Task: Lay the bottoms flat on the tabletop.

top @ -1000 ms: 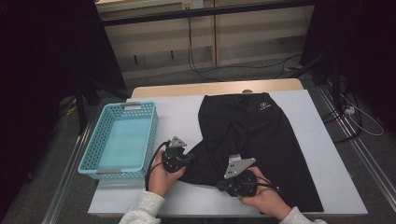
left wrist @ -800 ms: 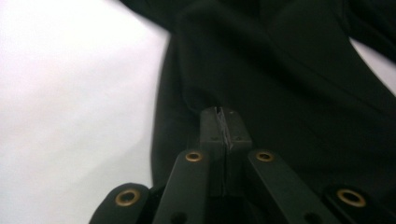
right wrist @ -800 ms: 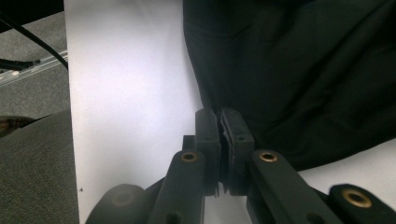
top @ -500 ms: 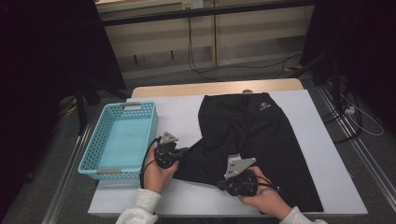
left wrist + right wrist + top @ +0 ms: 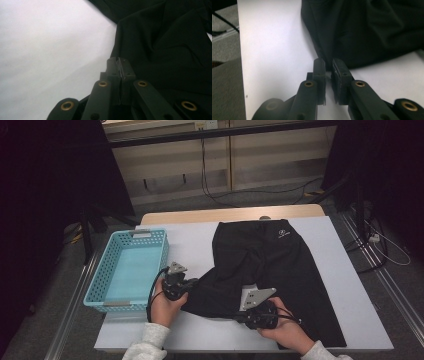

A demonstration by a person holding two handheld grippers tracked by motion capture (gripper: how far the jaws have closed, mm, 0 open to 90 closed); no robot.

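Leftmost, blue basket sat at frame left; left gripper clenched on black garment's edge at lower centre; garment spread centre-right on white table; right gripper nearly closed, pinching garment's bottom hem.

Black garment: near hem hidden under right hand. White logo too small to read. Right gripper: can't tell if cloth sits between its jaws. Both forearms cut off by the bottom edge.
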